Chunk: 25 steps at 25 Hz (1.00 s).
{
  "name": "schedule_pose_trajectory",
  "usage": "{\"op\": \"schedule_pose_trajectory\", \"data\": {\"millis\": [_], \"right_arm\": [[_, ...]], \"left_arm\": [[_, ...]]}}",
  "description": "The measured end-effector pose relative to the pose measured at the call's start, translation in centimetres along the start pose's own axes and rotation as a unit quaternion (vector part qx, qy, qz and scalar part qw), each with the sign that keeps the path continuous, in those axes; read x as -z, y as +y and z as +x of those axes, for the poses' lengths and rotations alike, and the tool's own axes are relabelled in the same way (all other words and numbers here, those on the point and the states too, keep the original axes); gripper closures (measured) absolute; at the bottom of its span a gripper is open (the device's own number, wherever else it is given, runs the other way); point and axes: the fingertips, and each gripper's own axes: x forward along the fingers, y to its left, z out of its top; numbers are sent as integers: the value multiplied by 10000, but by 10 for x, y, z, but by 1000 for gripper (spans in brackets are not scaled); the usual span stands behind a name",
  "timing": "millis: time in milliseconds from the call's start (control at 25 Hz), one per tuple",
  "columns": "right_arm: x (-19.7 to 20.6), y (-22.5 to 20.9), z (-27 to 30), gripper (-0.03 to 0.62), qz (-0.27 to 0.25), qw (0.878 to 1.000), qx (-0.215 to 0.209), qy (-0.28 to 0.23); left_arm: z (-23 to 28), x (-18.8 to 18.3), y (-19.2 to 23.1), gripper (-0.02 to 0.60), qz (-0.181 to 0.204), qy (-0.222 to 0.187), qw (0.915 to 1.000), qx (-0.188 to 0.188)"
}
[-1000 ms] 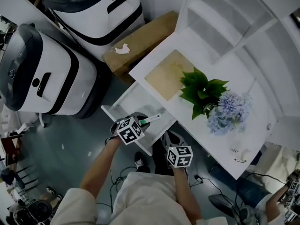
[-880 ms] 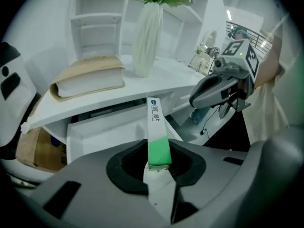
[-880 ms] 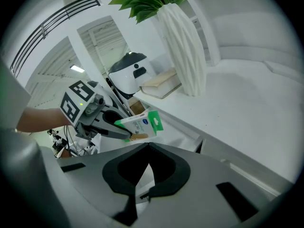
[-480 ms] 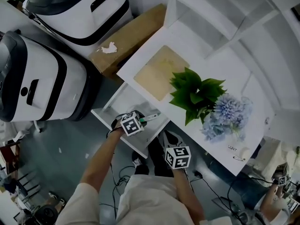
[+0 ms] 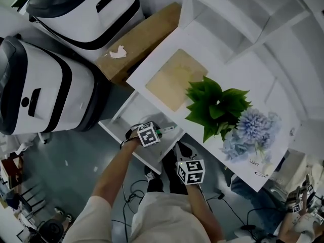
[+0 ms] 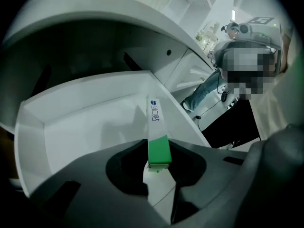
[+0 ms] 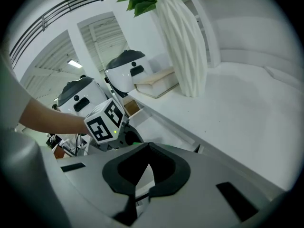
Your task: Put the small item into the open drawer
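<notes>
The small item [image 6: 155, 122] is a slim white stick with a green end. My left gripper [image 6: 158, 164] is shut on that green end. It holds the stick pointing down into the open white drawer [image 6: 80, 127], just above the drawer floor. From the head view the left gripper [image 5: 158, 132] reaches over the drawer [image 5: 126, 116] under the desk's front edge, with the stick [image 5: 167, 130] poking out. My right gripper [image 5: 184, 150] hangs beside it, near the desk edge, shut with nothing in it. The right gripper view shows its jaws [image 7: 148, 171] meeting, and the left gripper's marker cube [image 7: 105, 120] beyond them.
On the white desk [image 5: 243, 75] stand a ribbed white vase [image 7: 183, 46] of green leaves and blue flowers [image 5: 248, 130] and a pale wooden board [image 5: 174, 77]. A cardboard box [image 5: 142, 39] and two white-and-black machines [image 5: 45, 85] stand left. Cables lie on the floor. Another person shows right.
My left gripper has sunk with the stick, from above the drawer's front down into it. The right gripper has stayed where it was.
</notes>
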Motion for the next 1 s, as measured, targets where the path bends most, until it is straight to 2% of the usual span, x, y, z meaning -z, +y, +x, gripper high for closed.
{"op": "schedule_pose_trajectory", "data": {"millis": [200, 360, 520, 640, 840, 1000], "right_arm": [[3, 2, 0, 569, -14, 10000, -32, 28], [9, -1, 2, 569, -1, 9999, -26, 104], [13, -2, 1, 569, -9, 9999, -24, 148], [13, -2, 1, 569, -10, 9999, -25, 152], [17, -1, 2, 569, -11, 9998, -42, 178], [19, 2, 2, 569, -18, 9998, -51, 192]], "left_arm": [[16, 5, 2, 482, -54, 109, 9998, 151], [11, -1, 16, 482, 36, 124, 9999, -64], [17, 7, 19, 477, -102, 225, 9997, -6], [24, 14, 20, 435, -239, 267, 9993, 74], [13, 9, 34, 420, -87, 254, 9992, -299], [17, 12, 35, 417, -127, 242, 9993, -266]]}}
